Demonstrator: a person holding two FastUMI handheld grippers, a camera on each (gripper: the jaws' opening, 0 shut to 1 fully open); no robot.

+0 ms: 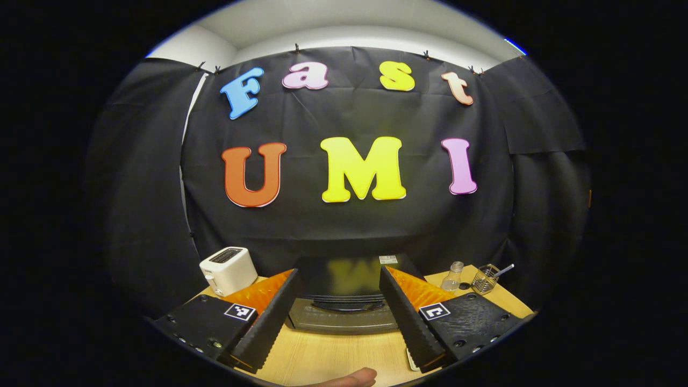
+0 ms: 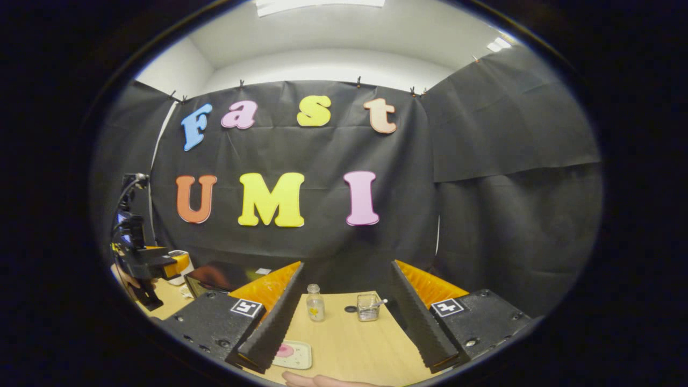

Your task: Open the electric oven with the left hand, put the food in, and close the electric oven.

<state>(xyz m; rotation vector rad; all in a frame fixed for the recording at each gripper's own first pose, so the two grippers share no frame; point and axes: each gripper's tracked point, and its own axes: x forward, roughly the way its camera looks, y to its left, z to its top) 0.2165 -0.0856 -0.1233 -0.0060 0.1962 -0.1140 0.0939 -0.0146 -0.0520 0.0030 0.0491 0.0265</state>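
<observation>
- Oven [image 1: 344, 301] at the table's [image 1: 333, 357] far edge, door closed, framed between the left gripper's [image 1: 339, 314] spread fingers, nothing held.
- Right gripper [image 2: 344, 328] spread wide, empty, above the table.
- Plate [image 2: 293, 355] with pink food [image 2: 285, 351] just beside its left finger.
- Toaster [image 1: 228, 270] left of the oven; bottle [image 1: 453, 276] and wire basket [image 1: 485, 279] to its right.

The booth is enclosed by black cloth [image 1: 349, 226] clipped along its top edge, hung across the back and carried round to a side wall [image 2: 510, 177]. Above the cloth, a white wall [image 2: 333, 67] and ceiling are seen, lit by ceiling panels [image 2: 320, 2]. A light wooden table [image 1: 333, 357] is set before the cloth.
</observation>
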